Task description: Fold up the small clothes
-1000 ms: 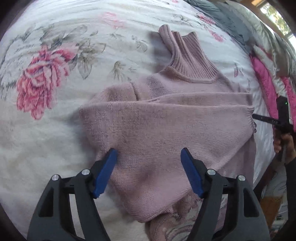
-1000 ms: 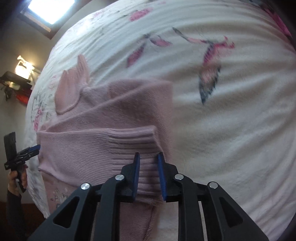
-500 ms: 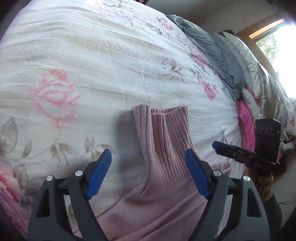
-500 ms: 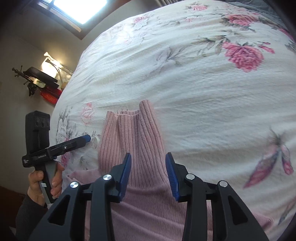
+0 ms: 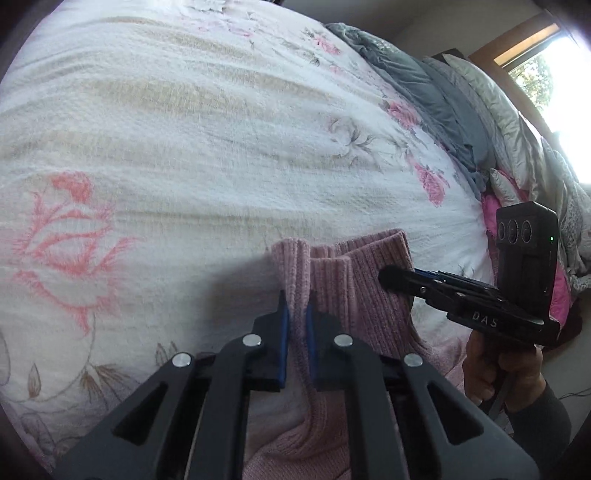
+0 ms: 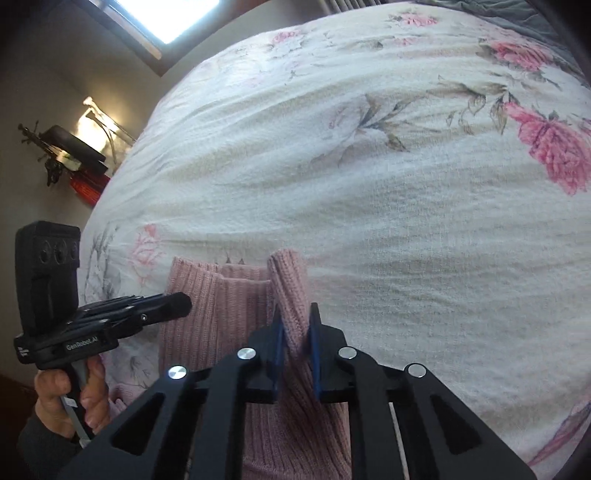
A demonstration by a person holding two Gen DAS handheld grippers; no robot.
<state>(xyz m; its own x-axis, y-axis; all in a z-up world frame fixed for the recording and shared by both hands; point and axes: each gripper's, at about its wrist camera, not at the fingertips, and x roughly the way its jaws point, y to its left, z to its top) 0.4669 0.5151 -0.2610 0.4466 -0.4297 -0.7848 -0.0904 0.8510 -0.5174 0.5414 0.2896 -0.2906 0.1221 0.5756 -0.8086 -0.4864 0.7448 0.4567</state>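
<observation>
The pink ribbed turtleneck sweater (image 5: 354,291) lies low in the frame's centre on the floral bedspread (image 5: 184,147). The left gripper (image 5: 295,325) and the right gripper (image 6: 297,332) each pinch a collar edge. Soft, light and stretchy, the knit probably sags; holding both collar corners suits folding.

Daylight blows out the window (image 5: 554,85) and skylight (image 6: 173,14); fisheye bends the dark, perhaps slightly soft, edges.

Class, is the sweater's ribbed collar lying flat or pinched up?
Pinched up: each tongs, left and right, grips a raised edge of the collar.
</observation>
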